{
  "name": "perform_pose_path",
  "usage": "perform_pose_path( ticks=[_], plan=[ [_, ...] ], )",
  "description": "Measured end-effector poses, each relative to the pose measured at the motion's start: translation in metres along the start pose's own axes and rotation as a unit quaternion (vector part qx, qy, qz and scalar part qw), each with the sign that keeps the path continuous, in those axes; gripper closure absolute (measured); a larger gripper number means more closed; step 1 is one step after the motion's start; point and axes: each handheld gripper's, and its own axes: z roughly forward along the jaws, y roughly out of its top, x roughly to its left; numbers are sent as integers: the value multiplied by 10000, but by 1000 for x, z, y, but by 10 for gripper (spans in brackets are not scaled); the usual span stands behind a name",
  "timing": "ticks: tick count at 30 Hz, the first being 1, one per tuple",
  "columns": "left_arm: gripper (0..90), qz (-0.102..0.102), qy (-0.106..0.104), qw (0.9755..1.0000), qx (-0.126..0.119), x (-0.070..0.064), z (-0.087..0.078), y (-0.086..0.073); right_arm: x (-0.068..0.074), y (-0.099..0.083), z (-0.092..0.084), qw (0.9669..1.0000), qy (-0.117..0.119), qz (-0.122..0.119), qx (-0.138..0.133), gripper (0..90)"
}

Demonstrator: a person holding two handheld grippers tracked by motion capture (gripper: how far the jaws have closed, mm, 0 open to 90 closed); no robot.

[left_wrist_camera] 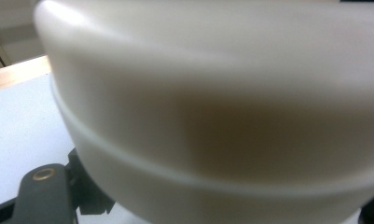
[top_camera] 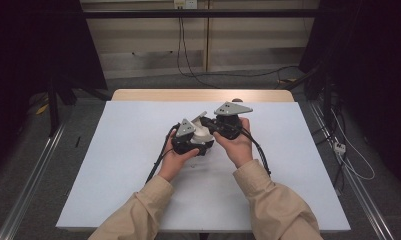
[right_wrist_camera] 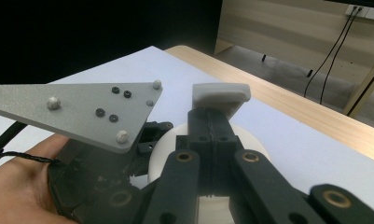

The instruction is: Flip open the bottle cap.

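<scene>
I'm pinching the white bowl (top_camera: 203,134) rim with left tongs (top_camera: 197,136); right tongs (right_wrist_camera: 221,100) are closed, empty. The thin grip is risking a slip onto the table (top_camera: 113,165).

My sleeves (top_camera: 268,200) are beige. Each claw is black, left claw (top_camera: 190,142) and right claw (right_wrist_camera: 220,100), with a grey three-cornered plate (right_wrist_camera: 89,109) carrying small screws, brass-coloured rivets (right_wrist_camera: 184,157) at the links, and black cables (top_camera: 158,160) trailing.

The white object (left_wrist_camera: 212,116) is blurred at close range, its edges cut off. In the high view, both tongs hide most of it.
</scene>
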Motion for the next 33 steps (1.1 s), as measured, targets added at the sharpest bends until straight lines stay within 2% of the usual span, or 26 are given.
perform_pose_path(
  ticks=[33],
  plan=[
    [184, 58, 35, 10000, 22, 0, 0, 0, -1, 10, 11, 10000, -48, -40, 20, 900]
  ],
)
